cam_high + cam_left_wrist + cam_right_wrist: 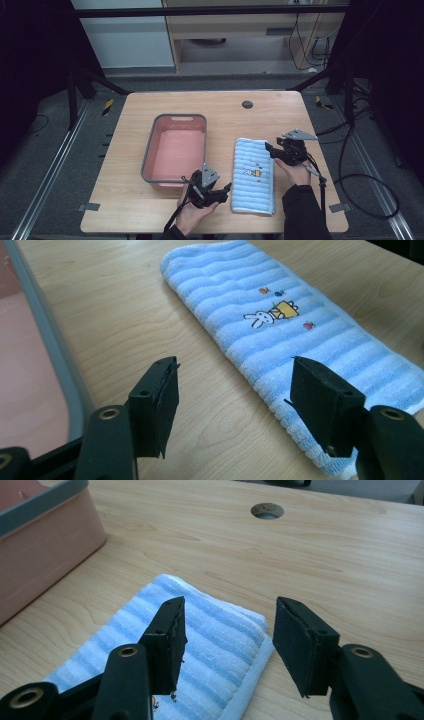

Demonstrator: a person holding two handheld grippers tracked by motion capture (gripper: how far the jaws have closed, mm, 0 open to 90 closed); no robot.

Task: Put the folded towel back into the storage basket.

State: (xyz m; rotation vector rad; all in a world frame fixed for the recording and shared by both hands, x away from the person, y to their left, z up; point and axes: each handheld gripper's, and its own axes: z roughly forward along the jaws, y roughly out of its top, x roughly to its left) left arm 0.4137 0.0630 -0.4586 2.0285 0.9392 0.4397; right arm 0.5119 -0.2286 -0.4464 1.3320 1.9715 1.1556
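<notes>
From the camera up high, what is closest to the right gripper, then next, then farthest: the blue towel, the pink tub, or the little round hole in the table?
From the right gripper:
1. Blue striped towel, right beside it, just to its left; the jaws hang over its far right corner.
2. Round hole, farther back on the table, near the far edge.
3. Pink tub, across the table to the left, past the towel.

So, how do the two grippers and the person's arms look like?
Both the left gripper and the right gripper are black, each with two flat black jaws on arms with brass-coloured rivets, a grey three-cornered plate on top and a trailing black cable. The person wears dark sleeves.
</notes>
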